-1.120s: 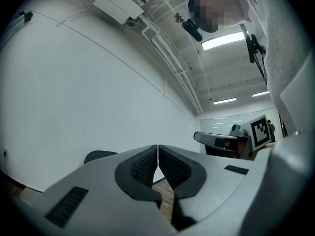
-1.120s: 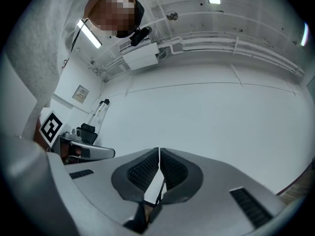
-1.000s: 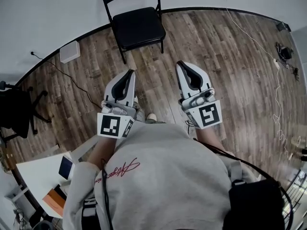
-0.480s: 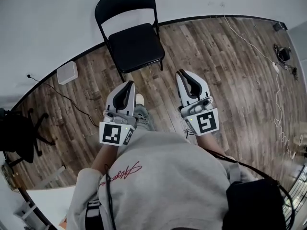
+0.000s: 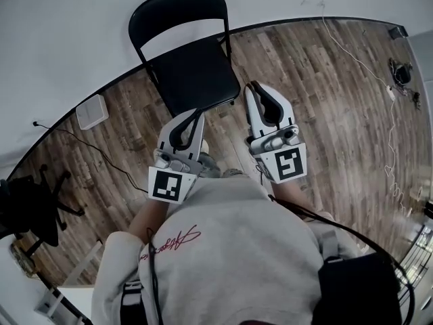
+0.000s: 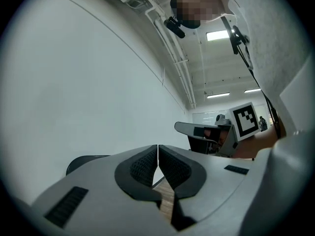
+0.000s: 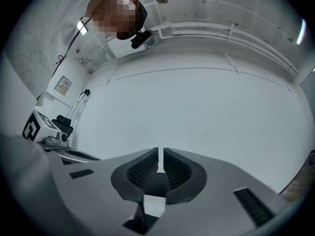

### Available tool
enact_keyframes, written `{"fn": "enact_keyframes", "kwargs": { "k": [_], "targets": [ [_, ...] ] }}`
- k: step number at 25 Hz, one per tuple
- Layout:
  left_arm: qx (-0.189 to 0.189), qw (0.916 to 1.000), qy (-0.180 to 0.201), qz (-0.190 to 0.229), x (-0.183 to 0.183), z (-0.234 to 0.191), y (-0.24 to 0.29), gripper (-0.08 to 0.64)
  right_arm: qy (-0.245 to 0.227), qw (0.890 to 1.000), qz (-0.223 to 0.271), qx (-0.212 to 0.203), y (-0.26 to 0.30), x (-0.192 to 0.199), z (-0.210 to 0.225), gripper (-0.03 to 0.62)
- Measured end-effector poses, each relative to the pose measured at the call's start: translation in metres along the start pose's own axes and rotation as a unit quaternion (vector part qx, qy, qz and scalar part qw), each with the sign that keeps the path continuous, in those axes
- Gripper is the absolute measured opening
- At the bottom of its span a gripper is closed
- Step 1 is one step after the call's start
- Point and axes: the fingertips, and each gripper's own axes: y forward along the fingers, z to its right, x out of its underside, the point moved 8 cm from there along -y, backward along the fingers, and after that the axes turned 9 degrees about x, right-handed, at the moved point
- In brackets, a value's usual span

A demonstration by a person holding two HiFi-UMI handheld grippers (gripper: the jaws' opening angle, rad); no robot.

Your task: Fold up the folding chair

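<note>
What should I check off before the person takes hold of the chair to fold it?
1. Chair unfolded, seat down: ok.
2. Seat bare, nothing lying on it: ok.
3. Left gripper open for a grip: not ok, jaws shut and empty.
4. Right gripper open for a grip: not ok, jaws shut and empty.
5. Left gripper touching the seat's front edge: cannot tell.

Grey sweatshirt (image 5: 237,249) w/ red script (image 5: 169,239); left gripper (image 5: 197,113) & right gripper (image 5: 252,85) white, black pads (image 6: 146,164).

Wood-plank floor (image 5: 338,100), white wall (image 5: 67,39)
</note>
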Motion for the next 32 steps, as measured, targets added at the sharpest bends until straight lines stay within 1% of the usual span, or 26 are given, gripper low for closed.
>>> {"fn": "enact_keyframes", "kwargs": {
  "k": [2, 3, 4, 5, 7, 8, 9, 10, 11, 12, 13, 15, 17, 18, 19, 20, 22, 24, 25, 26, 27, 28, 29, 30, 31, 32],
  "targets": [
    [0.002, 1.0000, -0.004, -0.002, 0.000, -0.010, 0.006, 0.020, -0.001, 1.000, -0.009, 0.004, 0.014, 0.003, 0.002, 0.023],
    [0.000, 0.9999, -0.009, -0.003, 0.001, -0.014, 0.008, 0.020, -0.001, 1.000, -0.016, 0.002, 0.018, 0.006, 0.002, 0.040],
    [-0.007, 0.9998, -0.014, -0.008, 0.002, -0.019, 0.010, 0.020, -0.001, 1.000, -0.024, -0.003, 0.022, 0.010, 0.003, 0.074],
    [-0.018, 0.9996, -0.019, -0.012, 0.003, -0.023, 0.014, 0.021, 0.000, 0.999, -0.033, -0.007, 0.026, 0.014, 0.005, 0.117],
    [-0.042, 0.9982, -0.041, -0.014, 0.007, -0.033, 0.022, 0.021, 0.001, 0.999, -0.050, -0.012, 0.034, 0.023, 0.010, 0.146],
    [-0.052, 0.9968, -0.059, -0.013, 0.011, -0.037, 0.027, 0.023, -0.001, 0.998, -0.058, -0.014, 0.039, 0.028, 0.013, 0.157],
    [-0.058, 0.9948, -0.083, -0.013, 0.018, -0.040, 0.031, 0.036, -0.005, 0.998, -0.066, -0.016, 0.044, 0.033, 0.016, 0.167],
    [-0.063, 0.9916, -0.112, -0.015, 0.028, -0.042, 0.035, 0.124, -0.010, 0.997, -0.075, -0.017, 0.048, 0.039, 0.019, 0.180],
    [-0.068, 0.9869, -0.145, -0.019, 0.040, -0.044, 0.038, 0.224, -0.015, 0.996, -0.084, -0.019, 0.053, 0.047, 0.023, 0.189],
    [-0.077, 0.9799, -0.182, -0.027, 0.053, -0.046, 0.042, 0.239, -0.018, 0.995, -0.093, -0.019, 0.058, 0.054, 0.027, 0.193],
    [-0.090, 0.9707, -0.220, -0.036, 0.067, -0.047, 0.046, 0.241, -0.020, 0.994, -0.101, -0.020, 0.064, 0.062, 0.031, 0.198],
    [-0.117, 0.9479, -0.291, -0.056, 0.098, -0.048, 0.055, 0.249, -0.028, 0.993, -0.113, -0.020, 0.078, 0.079, 0.042, 0.204],
    [-0.145, 0.9215, -0.352, -0.076, 0.133, -0.046, 0.069, 0.252, -0.038, 0.992, -0.121, -0.018, 0.094, 0.098, 0.055, 0.210],
    [-0.162, 0.9046, -0.384, -0.089, 0.153, -0.042, 0.076, 0.252, -0.041, 0.991, -0.126, -0.018, 0.101, 0.109, 0.062, 0.212],
    [-0.182, 0.8832, -0.420, -0.102, 0.174, -0.037, 0.081, 0.254, -0.042, 0.990, -0.132, -0.017, 0.108, 0.120, 0.068, 0.213],
    [-0.204, 0.8568, -0.460, -0.114, 0.195, -0.032, 0.085, 0.255, -0.041, 0.989, -0.138, -0.015, 0.113, 0.131, 0.073, 0.215],
    [-0.248, 0.7963, -0.536, -0.129, 0.239, -0.022, 0.088, 0.255, -0.041, 0.988, -0.150, -0.010, 0.123, 0.152, 0.081, 0.216],
    [-0.293, 0.7396, -0.591, -0.132, 0.282, -0.016, 0.087, 0.255, -0.044, 0.986, -0.161, -0.004, 0.132, 0.174, 0.089, 0.218],
    [-0.314, 0.7139, -0.613, -0.128, 0.302, -0.014, 0.085, 0.255, -0.044, 0.985, -0.166, -0.003, 0.136, 0.186, 0.092, 0.218],
    [-0.331, 0.6906, -0.632, -0.119, 0.321, -0.013, 0.082, 0.255, -0.044, 0.984, -0.173, -0.003, 0.140, 0.197, 0.095, 0.219],
    [-0.342, 0.6702, -0.650, -0.108, 0.340, -0.013, 0.080, 0.253, -0.044, 0.983, -0.179, -0.004, 0.143, 0.209, 0.098, 0.219],
    [-0.350, 0.6530, -0.665, -0.096, 0.358, -0.013, 0.078, 0.255, -0.045, 0.982, -0.185, -0.005, 0.146, 0.221, 0.100, 0.219],
    [-0.357, 0.6391, -0.676, -0.083, 0.375, -0.014, 0.078, 0.253, -0.046, 0.980, -0.191, -0.006, 0.149, 0.234, 0.102, 0.219],
    [-0.363, 0.6280, -0.684, -0.072, 0.391, -0.016, 0.078, 0.253, -0.050, 0.979, -0.197, -0.009, 0.151, 0.246, 0.104, 0.219],
    [-0.370, 0.6197, -0.689, -0.063, 0.406, -0.017, 0.077, 0.253, -0.055, 0.977, -0.204, -0.013, 0.152, 0.258, 0.104, 0.219],
    [-0.376, 0.6144, -0.691, -0.059, 0.420, -0.018, 0.076, 0.255, -0.063, 0.976, -0.210, -0.020, 0.152, 0.269, 0.102, 0.221]
  ]
}}
